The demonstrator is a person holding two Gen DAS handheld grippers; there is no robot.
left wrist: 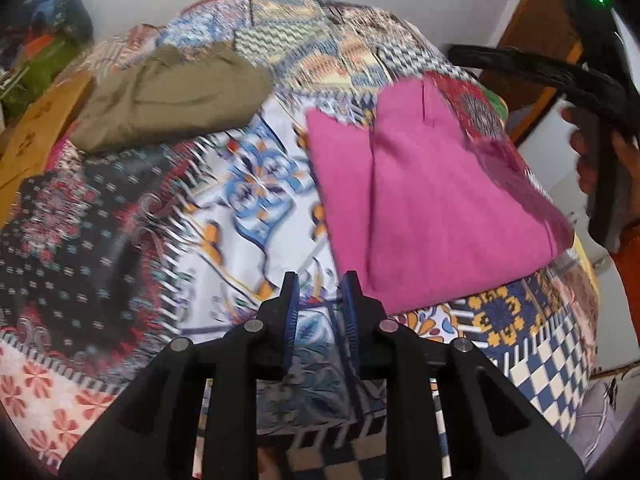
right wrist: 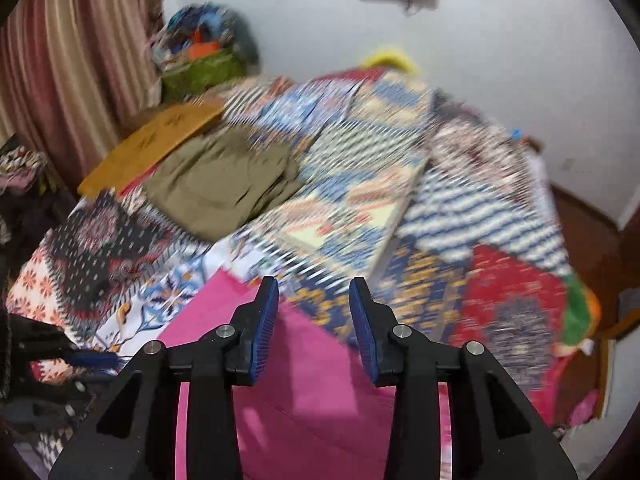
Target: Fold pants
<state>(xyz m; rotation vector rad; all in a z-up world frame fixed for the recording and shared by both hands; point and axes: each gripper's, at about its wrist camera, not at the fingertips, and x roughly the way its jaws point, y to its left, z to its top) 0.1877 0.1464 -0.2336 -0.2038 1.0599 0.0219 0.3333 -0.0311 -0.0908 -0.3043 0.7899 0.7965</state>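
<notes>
Pink pants (left wrist: 432,200) lie folded flat on a patchwork bedspread (left wrist: 256,184), right of centre in the left wrist view. They also show in the right wrist view (right wrist: 312,376), below the fingers. My left gripper (left wrist: 320,284) is open and empty, just left of the pants' near edge. My right gripper (right wrist: 314,292) is open and empty above the pants. The other gripper's black body (left wrist: 600,92) shows at the right of the left wrist view, held by a hand. Both views are blurred.
An olive-brown folded garment (left wrist: 172,100) lies at the far left of the bed, also in the right wrist view (right wrist: 224,180). A tan cardboard sheet (right wrist: 152,144) lies beside it. A pile of clothes (right wrist: 204,52) and a curtain (right wrist: 72,60) stand behind.
</notes>
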